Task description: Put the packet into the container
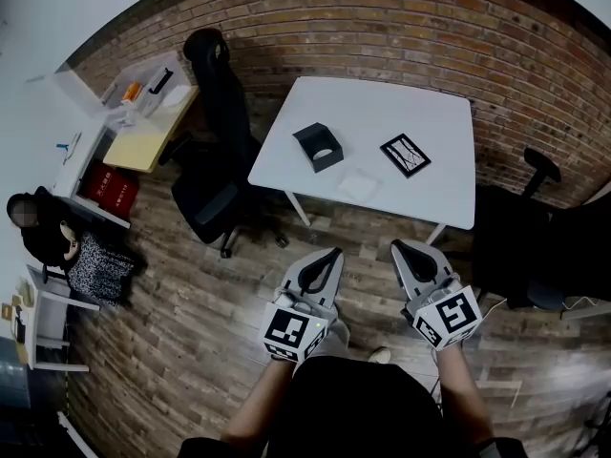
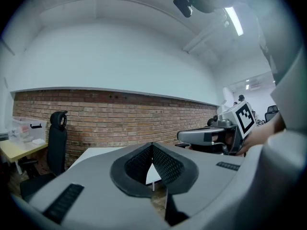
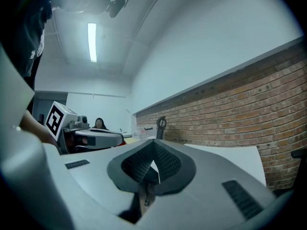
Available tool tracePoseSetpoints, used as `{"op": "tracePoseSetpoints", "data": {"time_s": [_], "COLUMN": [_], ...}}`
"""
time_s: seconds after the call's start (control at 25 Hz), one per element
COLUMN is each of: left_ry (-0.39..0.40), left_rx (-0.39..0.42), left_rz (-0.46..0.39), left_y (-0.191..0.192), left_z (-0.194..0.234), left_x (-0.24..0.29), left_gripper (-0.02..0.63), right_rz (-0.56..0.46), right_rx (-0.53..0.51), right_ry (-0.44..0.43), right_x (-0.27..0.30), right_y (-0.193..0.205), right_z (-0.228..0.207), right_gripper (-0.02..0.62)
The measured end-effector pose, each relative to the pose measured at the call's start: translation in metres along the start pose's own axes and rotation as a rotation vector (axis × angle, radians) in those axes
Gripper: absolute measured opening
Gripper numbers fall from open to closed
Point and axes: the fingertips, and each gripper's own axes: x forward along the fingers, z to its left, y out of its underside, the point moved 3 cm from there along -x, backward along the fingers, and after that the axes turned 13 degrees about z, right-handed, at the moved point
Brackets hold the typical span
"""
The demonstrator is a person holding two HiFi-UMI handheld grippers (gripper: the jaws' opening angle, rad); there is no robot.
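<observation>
Both tools are held low and near the person, over the wooden floor (image 1: 191, 303) and well short of the white desk (image 1: 434, 113). The left tool (image 1: 331, 254) is clenched: in its own view the two ribbed pads meet at their tips with nothing between them. The right tool (image 1: 401, 247) is likewise clenched and empty, its pads pressed together along the front edge. The two tools sit side by side, apart from each other, both aimed toward the far brick wall (image 1: 382, 27). The packet (image 1: 361, 184), pale and flat, lies on the desk close to its near edge, untouched by either tool. The container (image 1: 318, 147), a small black box with an open top, stands on the left part of the desk, just to the far left of the packet and apart from it. A flat black-framed card (image 1: 405, 155) with a white pattern lies to the far right of the packet. A black office chair (image 1: 218, 122) stands left of the desk, and beyond it a yellow-topped side desk (image 1: 148, 141) carries a clear box. At the far left edge of the head view a person (image 1: 43, 232) in dark clothing is seated.
</observation>
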Motion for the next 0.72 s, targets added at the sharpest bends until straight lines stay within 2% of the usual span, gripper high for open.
{"op": "tracePoseSetpoints", "data": {"time_s": [0.4, 0.72], "left_ry": [0.022, 0.052], "left_rx": [-0.022, -0.033], "left_rz": [-0.018, -0.022], "left_y": [-0.021, -0.022], "left_z": [0.096, 0.167], "left_x": [0.043, 0.063], "left_gripper": [0.008, 0.008], "right_rz": [0.022, 0.025], "right_rx": [-0.015, -0.027], "right_ry": [0.004, 0.036], "right_x": [0.093, 0.159], "right_y": [-0.039, -0.059], "right_z": [-0.026, -0.032], "right_gripper": [0.005, 0.003]}}
